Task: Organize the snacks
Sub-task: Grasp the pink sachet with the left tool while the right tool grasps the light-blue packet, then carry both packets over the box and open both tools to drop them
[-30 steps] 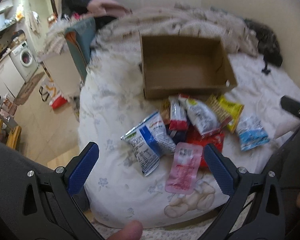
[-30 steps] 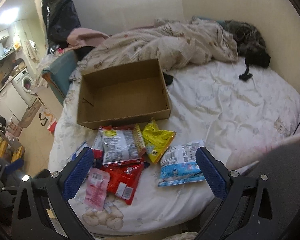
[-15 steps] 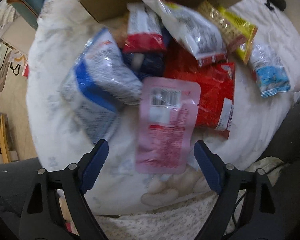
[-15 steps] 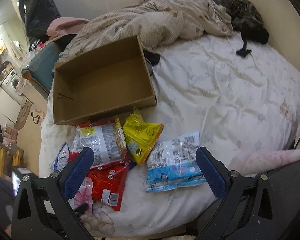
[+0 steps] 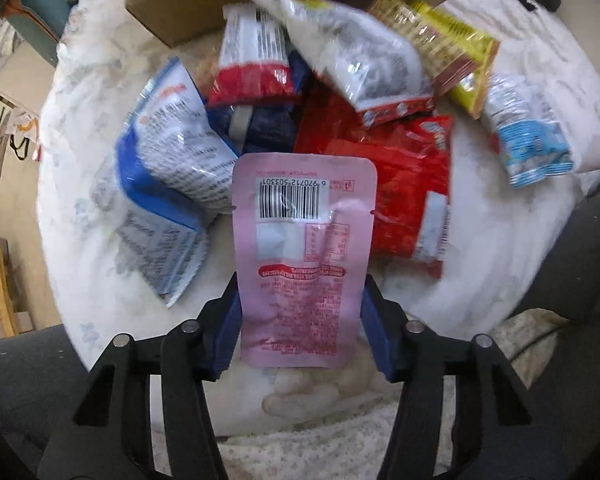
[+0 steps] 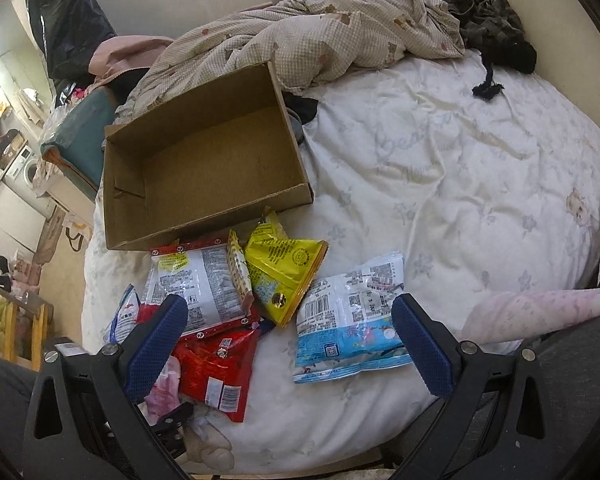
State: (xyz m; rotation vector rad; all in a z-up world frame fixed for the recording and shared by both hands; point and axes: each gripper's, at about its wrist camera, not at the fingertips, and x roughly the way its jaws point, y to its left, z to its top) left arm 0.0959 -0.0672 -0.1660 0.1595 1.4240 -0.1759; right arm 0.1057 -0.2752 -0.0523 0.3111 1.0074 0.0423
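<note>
Left wrist view shows a flat pink pouch [image 5: 302, 256], barcode side up, lying at the near edge of a heap of snack packets on a white bed sheet [image 5: 500, 248]. My left gripper [image 5: 300, 320] has its two blue pads pressed against the pouch's long edges near its bottom end, so I judge it clamped on the pouch. The pouch looks light, thin and glossy; I expect it to flex and perhaps slip, so a hold across the lower half, clear of the sealed rim, seems safest. Just left of it lies a blue and white bag [image 5: 168, 184]; to its right a red packet [image 5: 384, 184]; beyond them a red-banded white bag [image 5: 256, 52], a larger white bag [image 5: 360, 64], a yellow packet [image 5: 456, 48] and, far right, a light blue bag [image 5: 528, 132]. At the far side sits an open cardboard box [image 6: 204, 160], with nothing visible in it, which I take as the destination. My right gripper [image 6: 292, 340] hangs above the pile with its pads spread wide, holding nothing. A rumpled checked blanket [image 6: 320, 36] lies beyond the box.
</note>
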